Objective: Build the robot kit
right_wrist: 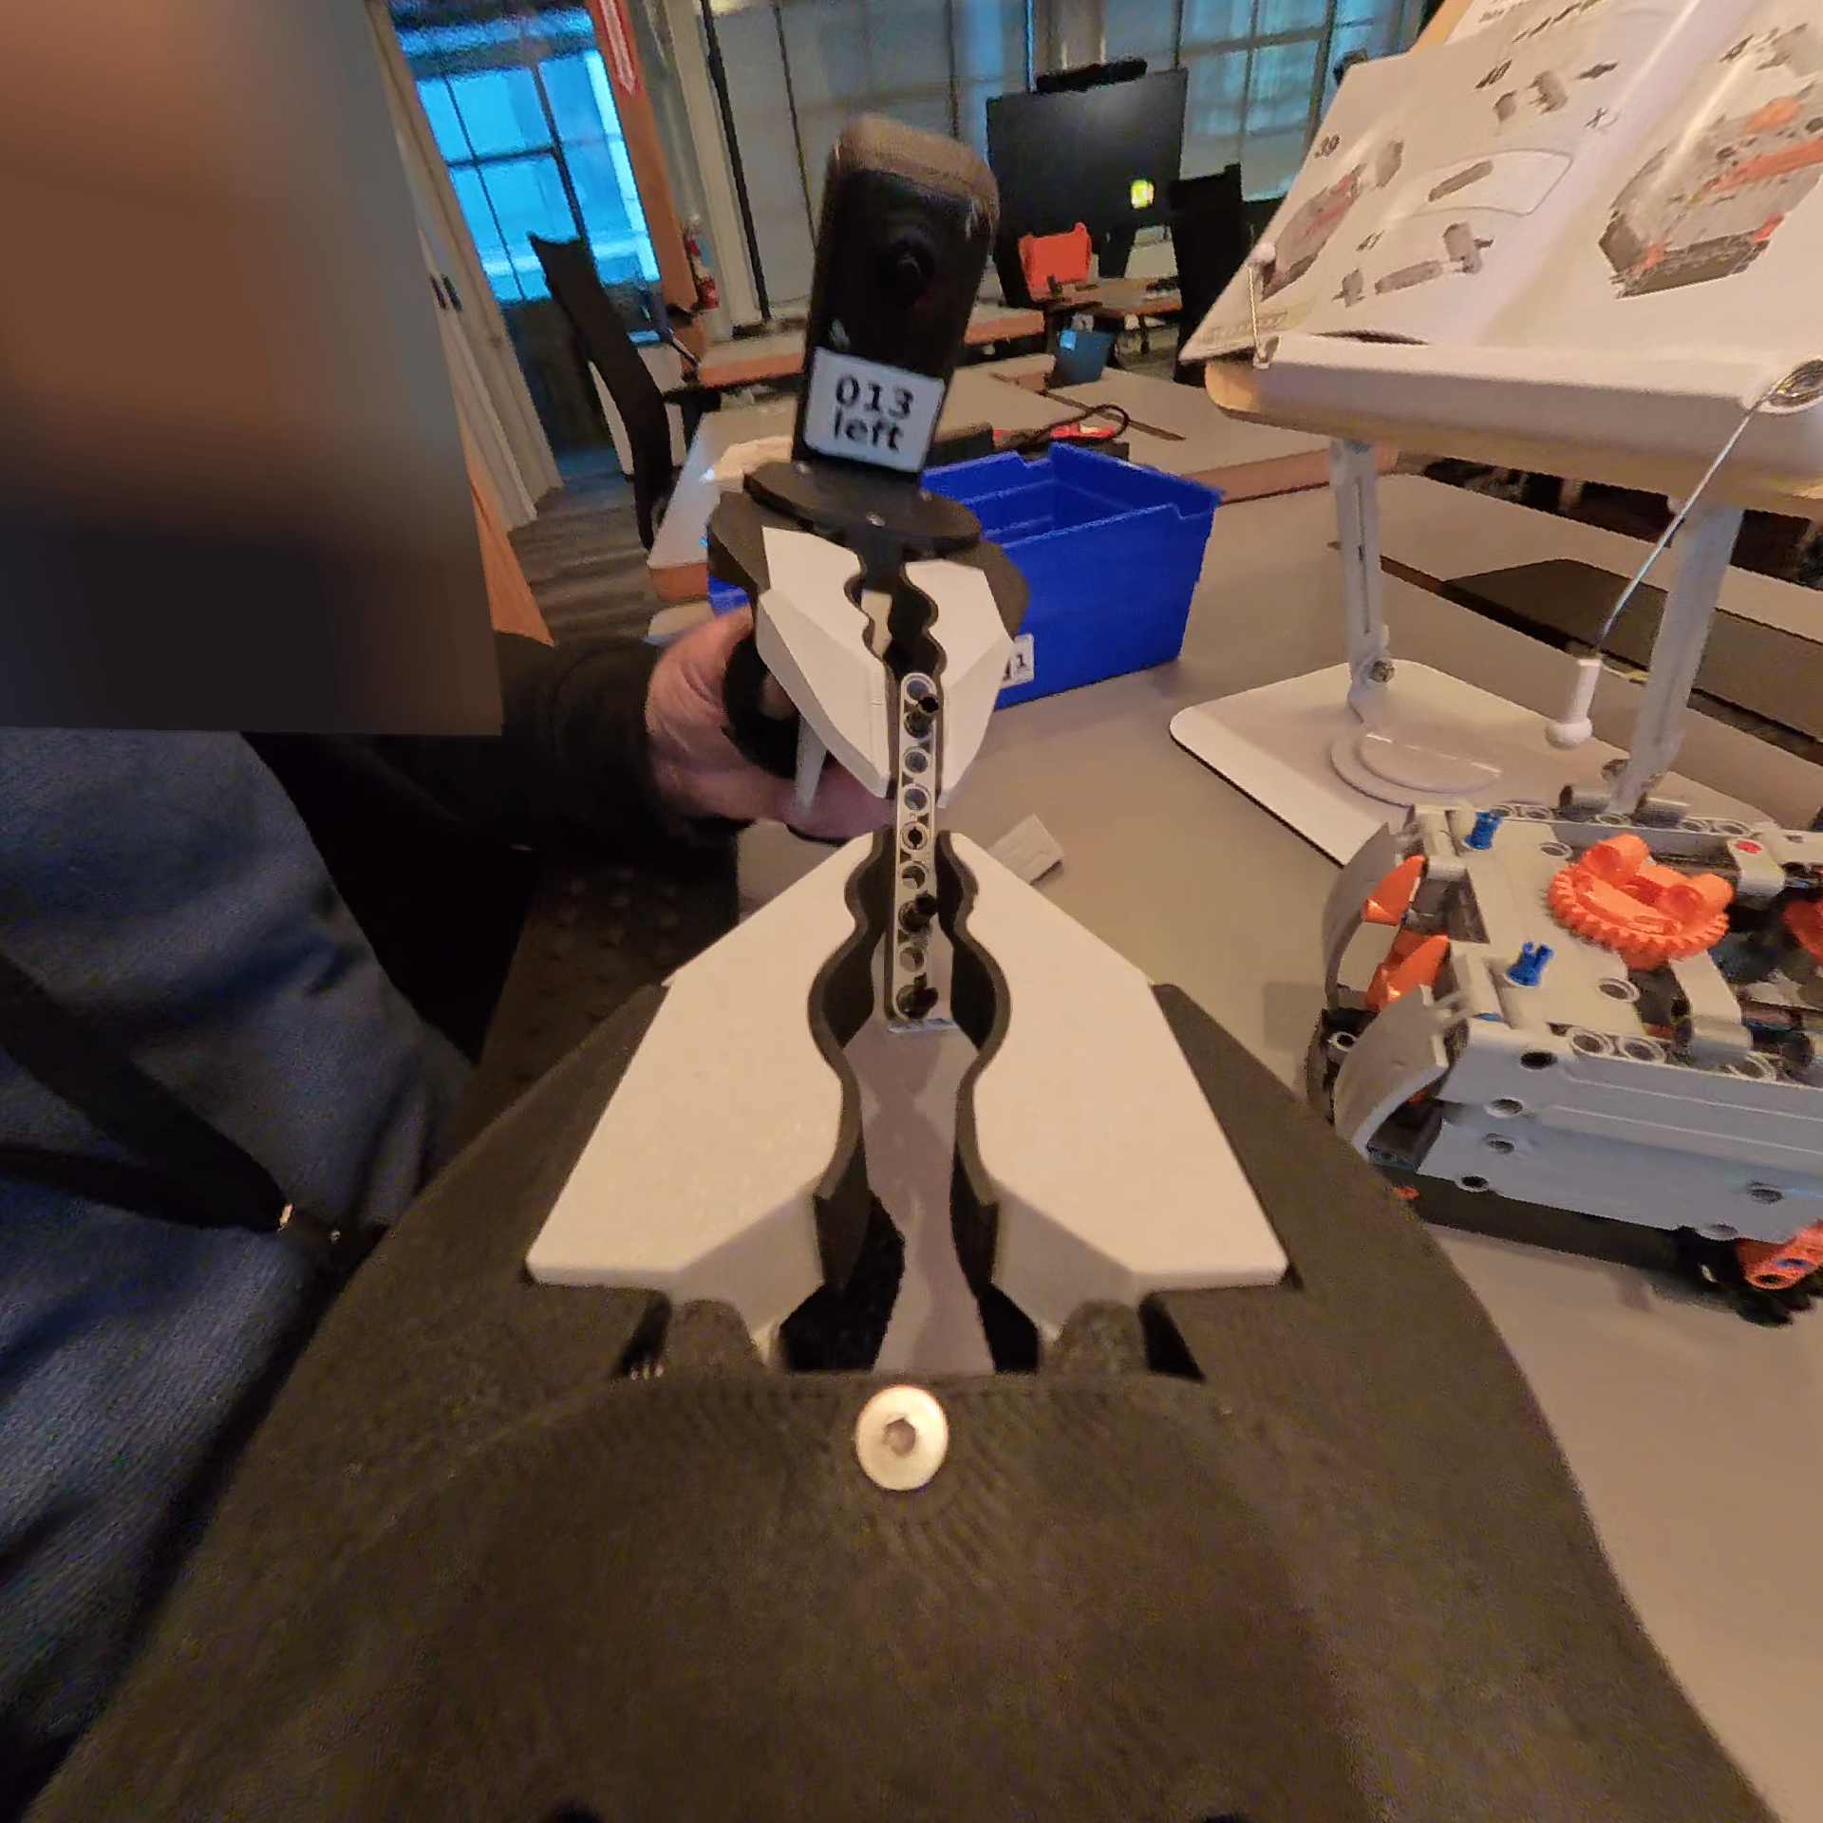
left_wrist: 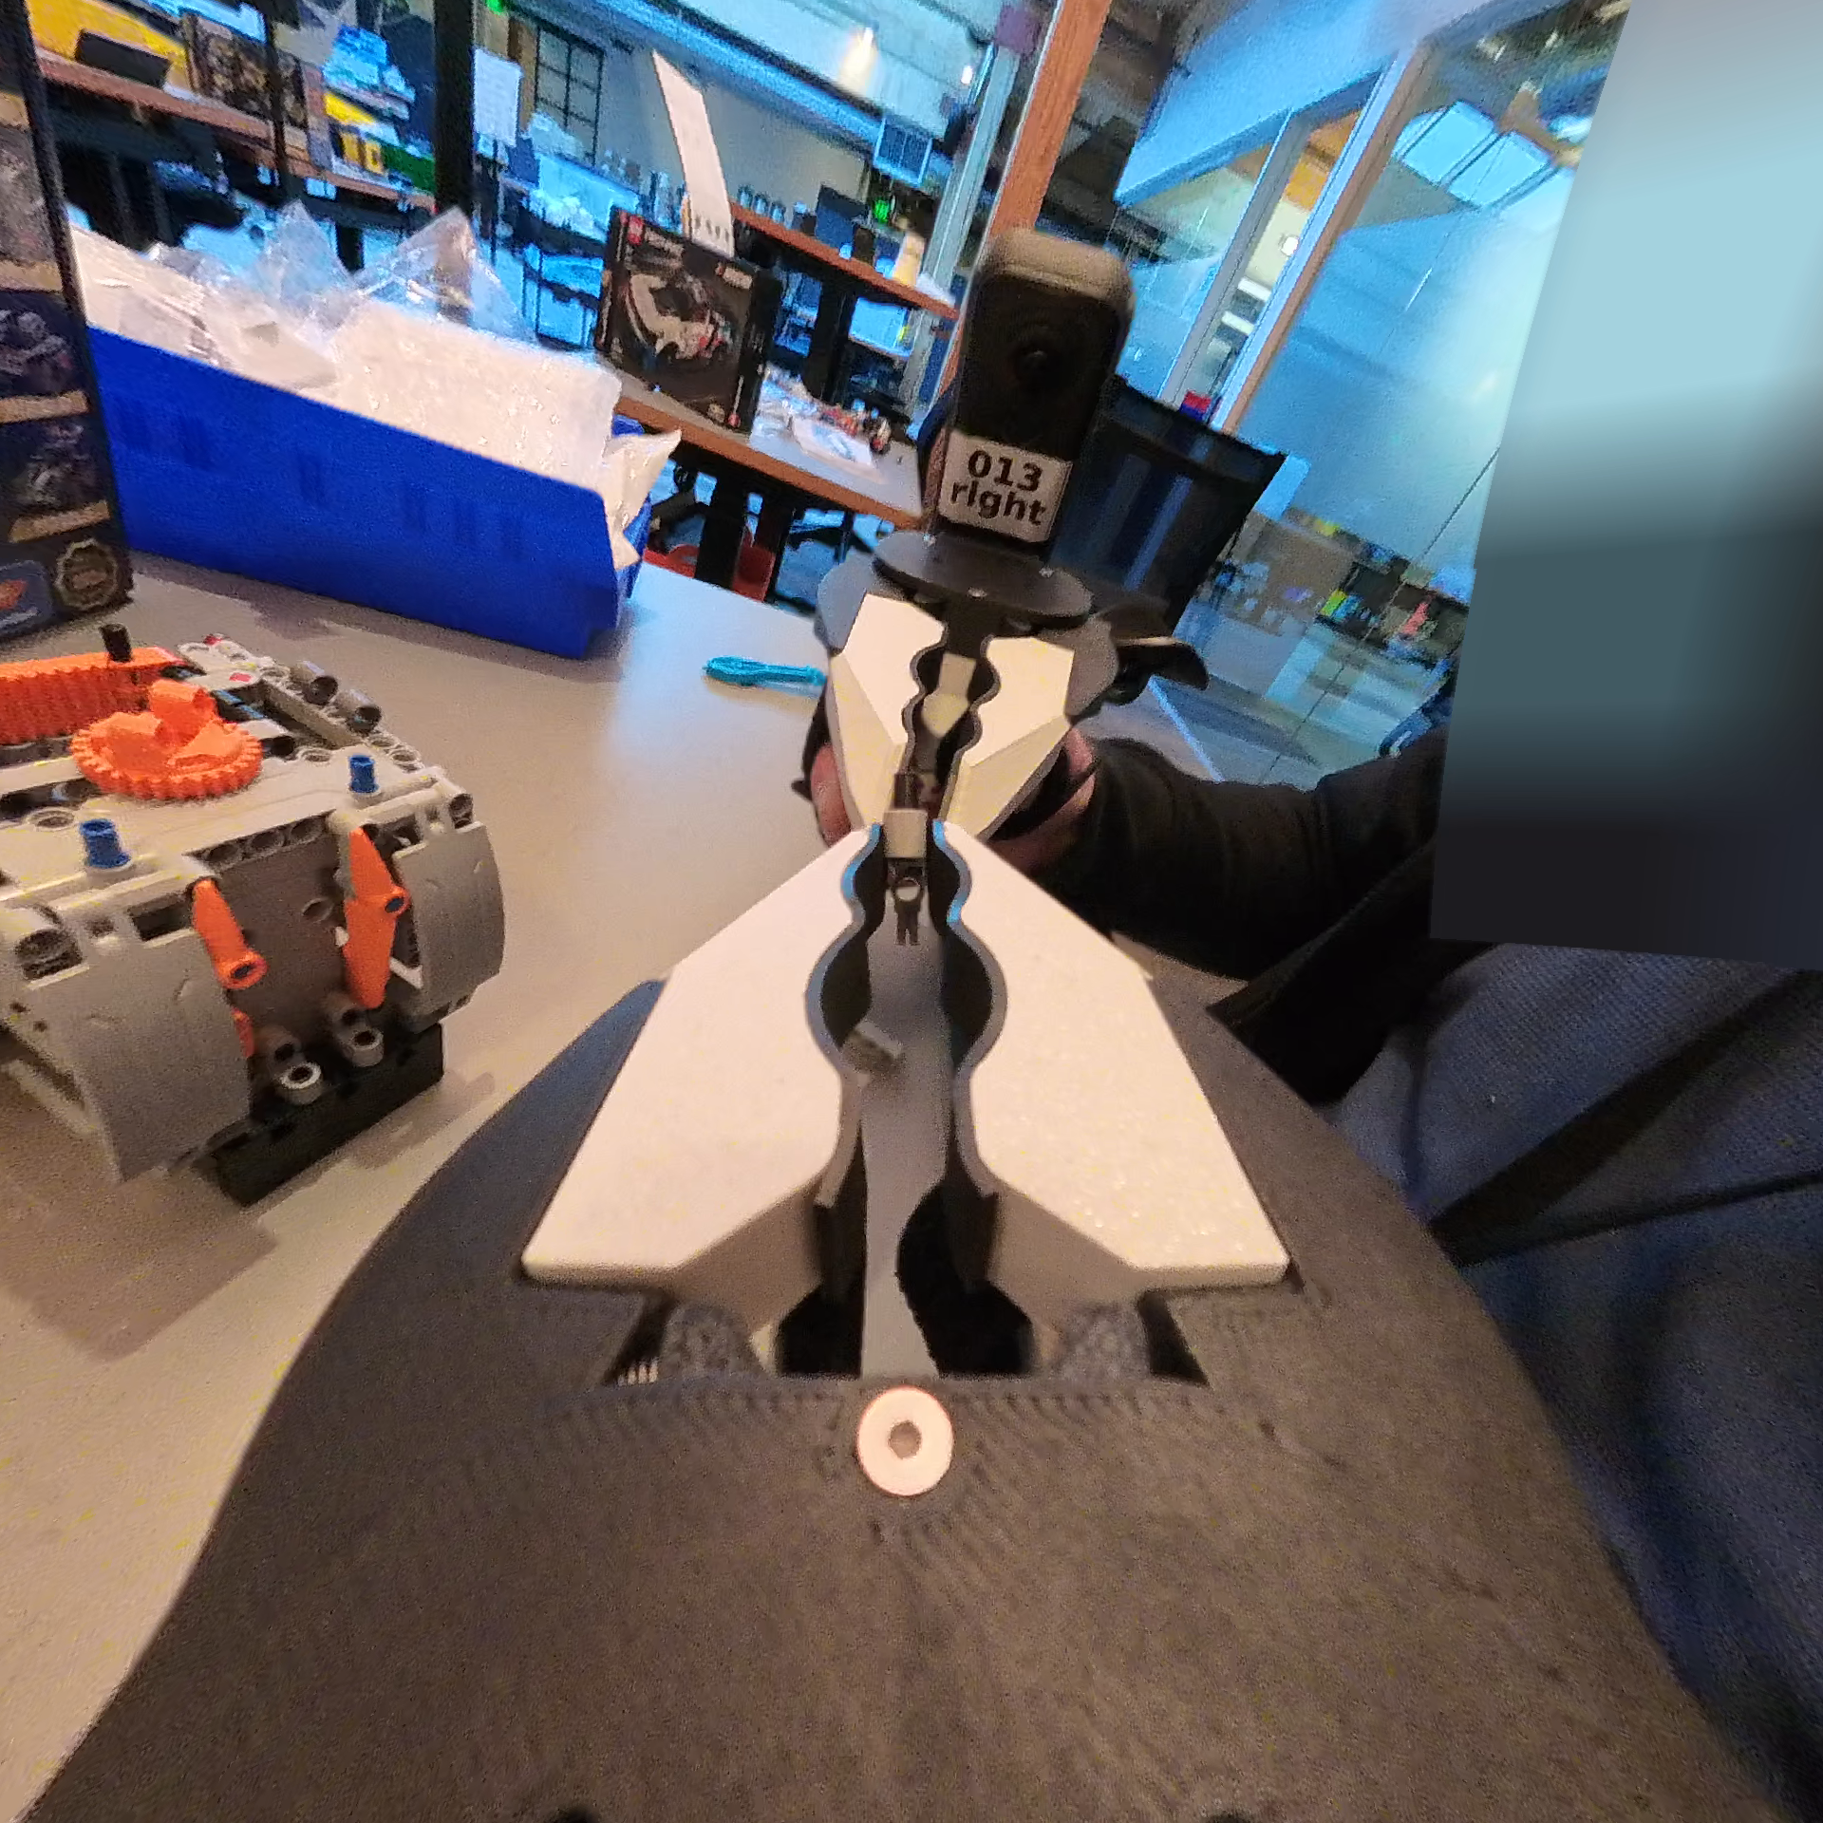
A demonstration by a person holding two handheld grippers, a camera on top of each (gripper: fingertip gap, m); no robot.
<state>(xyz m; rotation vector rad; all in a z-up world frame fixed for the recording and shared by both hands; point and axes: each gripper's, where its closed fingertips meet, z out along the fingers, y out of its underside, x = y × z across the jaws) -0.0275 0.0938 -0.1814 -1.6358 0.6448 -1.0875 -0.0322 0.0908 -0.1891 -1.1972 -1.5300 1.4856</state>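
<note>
A long light-grey beam (right_wrist: pixel 915 868) with a row of holes and several black pins is held in the air between the two grippers, which face each other tip to tip. My right gripper (right_wrist: pixel 908 850) is shut on its near end. My left gripper (left_wrist: pixel 903 838) is shut on the other end, where the beam shows edge-on (left_wrist: pixel 903 834). The left gripper also shows in the right wrist view (right_wrist: pixel 922 779), held by a hand. The right gripper also shows in the left wrist view (left_wrist: pixel 932 774). Both are above the grey table's near edge.
A grey, black and orange brick model (left_wrist: pixel 227 888) (right_wrist: pixel 1578 1036) stands on the table (left_wrist: pixel 641 789). A blue bin (left_wrist: pixel 345 493) holds plastic bags; another blue bin (right_wrist: pixel 1085 562) stands behind. An open instruction booklet (right_wrist: pixel 1529 197) rests on a white stand. A teal tool (left_wrist: pixel 765 674) lies on the table. My two grippers' fingertips are within a few centimetres of each other.
</note>
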